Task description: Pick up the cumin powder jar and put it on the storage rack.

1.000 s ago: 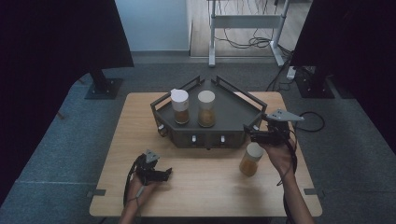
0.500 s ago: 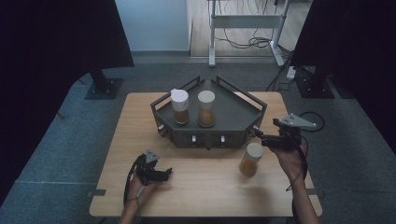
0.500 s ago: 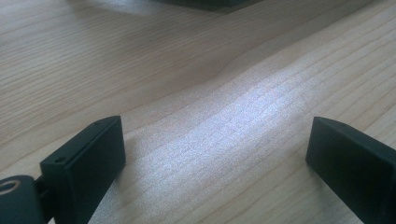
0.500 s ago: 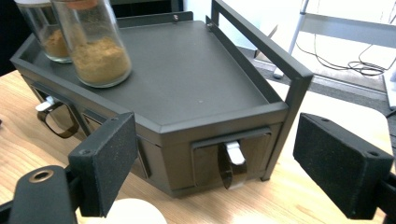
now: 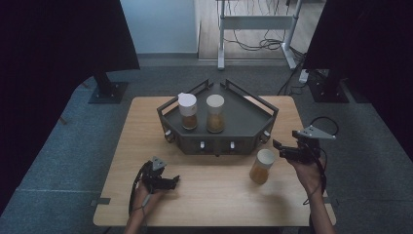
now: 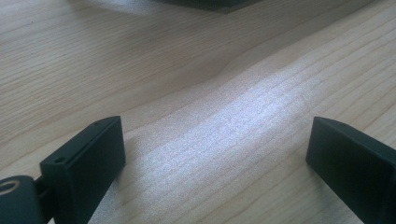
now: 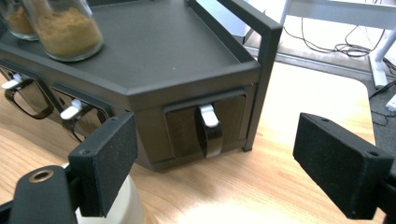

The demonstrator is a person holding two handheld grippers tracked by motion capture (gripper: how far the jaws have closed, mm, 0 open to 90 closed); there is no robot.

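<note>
Though near, jar outside right fingers.

Right gripper drawn back rightward off jar, fingers apart.

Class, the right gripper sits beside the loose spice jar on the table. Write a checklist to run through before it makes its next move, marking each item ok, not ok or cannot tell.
1. Right gripper open, nothing between its fingers: ok.
2. White-lidded glass jar of orange powder upright on the light wooden table: ok.
3. Jar between the fingers: not ok, it stands beside them.
4. Free room on the dark grey metal rack beside its two spice jars: ok.
5. Left gripper open, resting apart from the jar: ok.
6. Jar lid tight: cannot tell.
</note>
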